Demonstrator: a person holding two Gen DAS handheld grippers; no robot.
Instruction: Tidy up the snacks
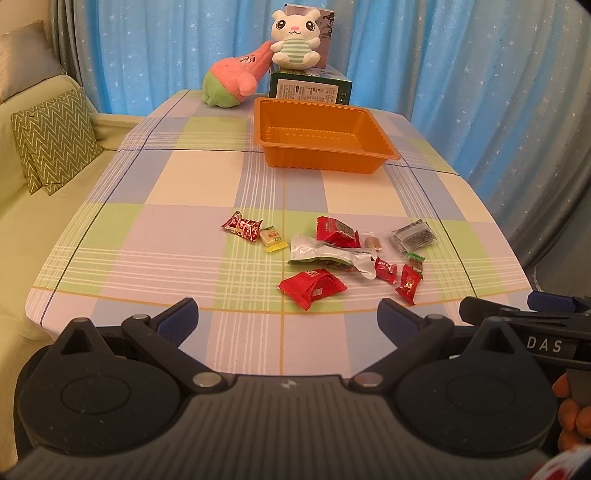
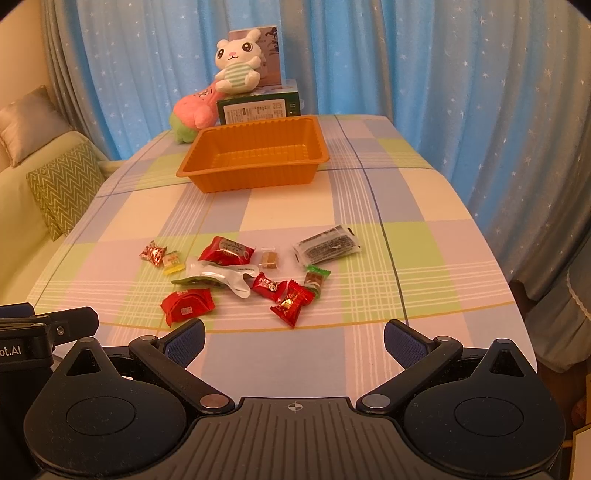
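Several wrapped snacks lie scattered on the checked tablecloth: a red packet (image 1: pixel 312 287) (image 2: pixel 187 305) nearest, a white-green pouch (image 1: pixel 328 255) (image 2: pixel 218 276), a grey-black packet (image 1: pixel 413 236) (image 2: pixel 327 248), small red candies (image 1: pixel 408 284) (image 2: pixel 291 302), a yellow candy (image 1: pixel 272 238). An empty orange tray (image 1: pixel 321 133) (image 2: pixel 255 153) stands farther back. My left gripper (image 1: pixel 288 317) is open and empty, above the table's near edge, short of the snacks. My right gripper (image 2: pixel 293 338) is open and empty, also short of the snacks.
Two plush toys (image 1: pixel 295 35) (image 2: pixel 236 66) and green boxes (image 1: pixel 310 86) (image 2: pixel 258 105) stand behind the tray at the far edge. A sofa with a zigzag cushion (image 1: pixel 51 136) is on the left. Blue star curtains hang behind. The other gripper shows beside each view (image 1: pixel 524 321) (image 2: pixel 44 325).
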